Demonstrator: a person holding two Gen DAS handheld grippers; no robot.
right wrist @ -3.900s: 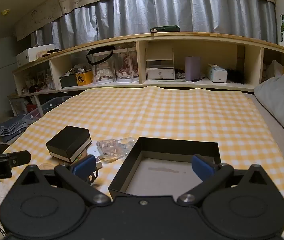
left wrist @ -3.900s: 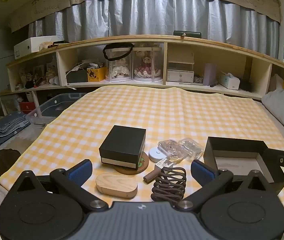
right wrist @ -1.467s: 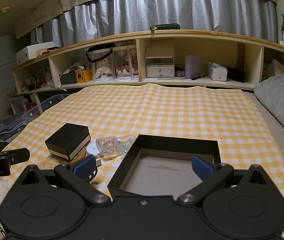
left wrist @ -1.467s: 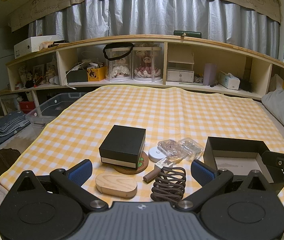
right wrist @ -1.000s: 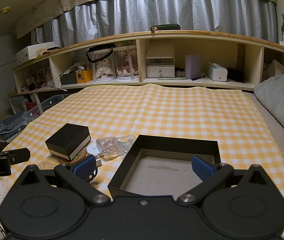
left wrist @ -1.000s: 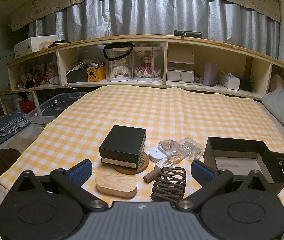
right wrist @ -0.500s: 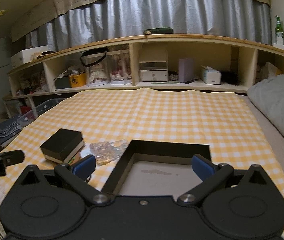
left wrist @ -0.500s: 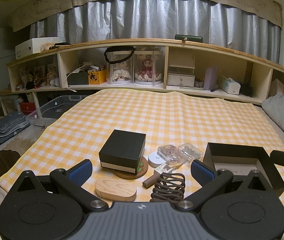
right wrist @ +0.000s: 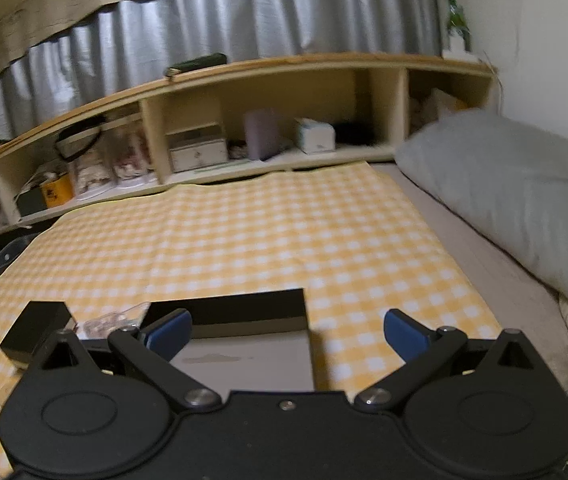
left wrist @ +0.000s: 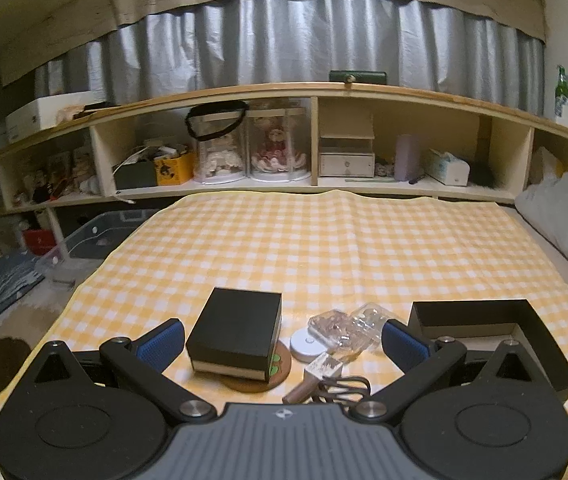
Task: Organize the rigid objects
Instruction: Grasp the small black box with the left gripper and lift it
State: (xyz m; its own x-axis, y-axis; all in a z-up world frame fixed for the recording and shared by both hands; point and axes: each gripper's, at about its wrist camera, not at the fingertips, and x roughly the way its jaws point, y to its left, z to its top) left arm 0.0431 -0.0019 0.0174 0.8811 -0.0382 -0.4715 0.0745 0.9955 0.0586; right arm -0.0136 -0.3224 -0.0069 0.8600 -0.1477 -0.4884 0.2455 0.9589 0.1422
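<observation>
Two hand-held grippers were in play, each with its blue-padded fingers spread wide and pinching nothing. The left hand-held gripper (left wrist: 281,338) hung low at the bottom of its frame, above a cluster of things on a yellow checked cloth (left wrist: 324,240). Between its fingers sat a closed black box (left wrist: 237,332), resting on a round wooden coaster (left wrist: 261,378). Just right of the box lay a white disc (left wrist: 304,346), touching a clear plastic case (left wrist: 350,326) with brownish contents. Below those, near the bottom centre, lay a small wood-handled stamp (left wrist: 316,374) and a dark wire coil (left wrist: 342,386), partly hidden by the gripper body. At lower right stood an open black tray (left wrist: 484,312), apart from the case.

The right hand-held gripper (right wrist: 286,334) hovered over the tray's (right wrist: 243,306) right edge, its left finger above the pale tray floor, its right finger over bare cloth. In this blurred view the black box (right wrist: 37,326) sat at lower left and the clear case showed beside the tray.

Beyond the cloth, across the upper middle of both frames, ran a wooden shelf (left wrist: 324,92) crowded with small items, backed by a grey curtain (left wrist: 284,40). A grey pillow (right wrist: 516,188) filled the right side.
</observation>
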